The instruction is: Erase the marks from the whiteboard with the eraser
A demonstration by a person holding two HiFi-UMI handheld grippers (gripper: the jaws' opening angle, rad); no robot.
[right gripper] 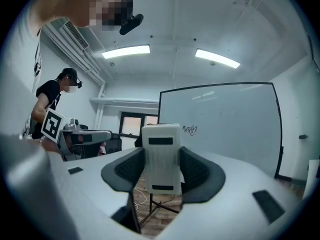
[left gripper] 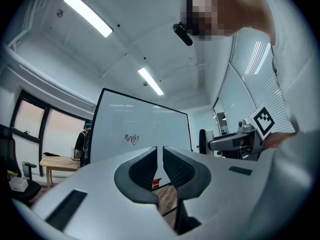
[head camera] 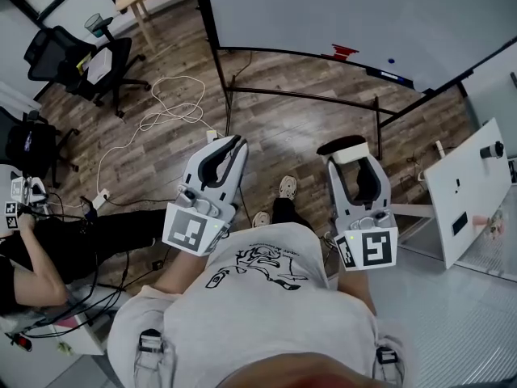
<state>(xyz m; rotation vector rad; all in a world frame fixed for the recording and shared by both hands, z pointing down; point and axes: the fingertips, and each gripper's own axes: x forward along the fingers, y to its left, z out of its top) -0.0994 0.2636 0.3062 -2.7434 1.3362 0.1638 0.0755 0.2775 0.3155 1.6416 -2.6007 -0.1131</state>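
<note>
Between the jaws of your right gripper (right gripper: 161, 170) stands the eraser (right gripper: 161, 151), clamped; your left gripper (left gripper: 162, 170) has jaws nearly together, whiteboard (right gripper: 230, 126) far ahead.

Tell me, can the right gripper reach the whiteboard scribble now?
Probably not yet: nothing blocks the right gripper, shut on the eraser, from the scribble, but the whiteboard stands some way ahead.
</note>
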